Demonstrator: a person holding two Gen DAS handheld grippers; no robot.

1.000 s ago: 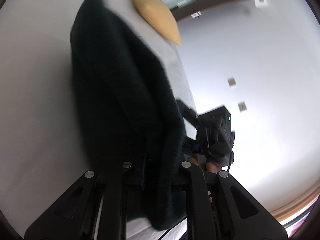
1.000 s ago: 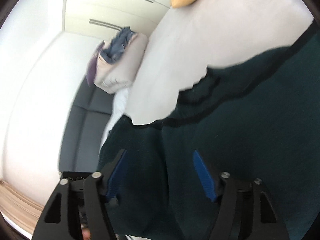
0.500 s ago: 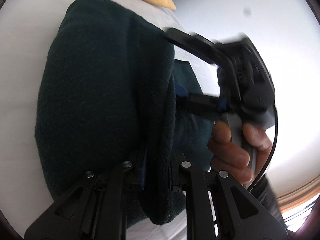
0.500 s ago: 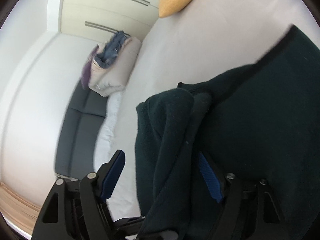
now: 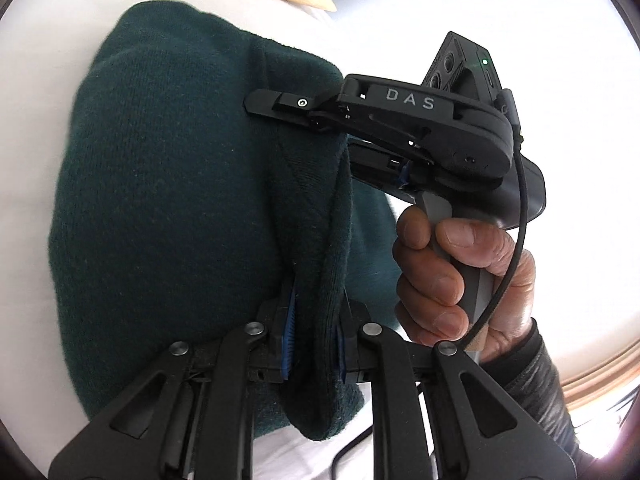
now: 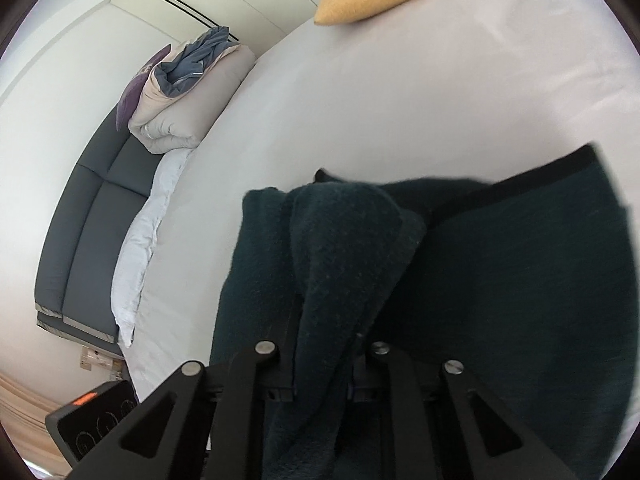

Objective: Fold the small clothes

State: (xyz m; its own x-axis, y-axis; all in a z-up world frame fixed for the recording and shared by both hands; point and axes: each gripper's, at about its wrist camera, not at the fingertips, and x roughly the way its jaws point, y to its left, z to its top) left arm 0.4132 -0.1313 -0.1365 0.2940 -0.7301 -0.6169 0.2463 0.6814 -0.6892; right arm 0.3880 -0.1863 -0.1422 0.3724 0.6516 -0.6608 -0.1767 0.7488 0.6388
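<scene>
The dark green garment (image 5: 168, 200) is clamped by both the left gripper (image 5: 314, 344) and, at two o'clock, the right gripper (image 5: 276, 106), whose jaws have just closed on it; a fold is under way, and laying it flat on the bed (image 6: 400, 100) is called for next.

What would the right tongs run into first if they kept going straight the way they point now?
The dark green knit garment itself: the right tongs have just closed on a fold of it, and the bunched cloth fills the path ahead. Beyond lies the white bed sheet, though depth is unclear.

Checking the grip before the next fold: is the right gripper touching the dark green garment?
Touching. In the right wrist view the right gripper, its jaws just closed, pinches a fold of the green garment.
</scene>
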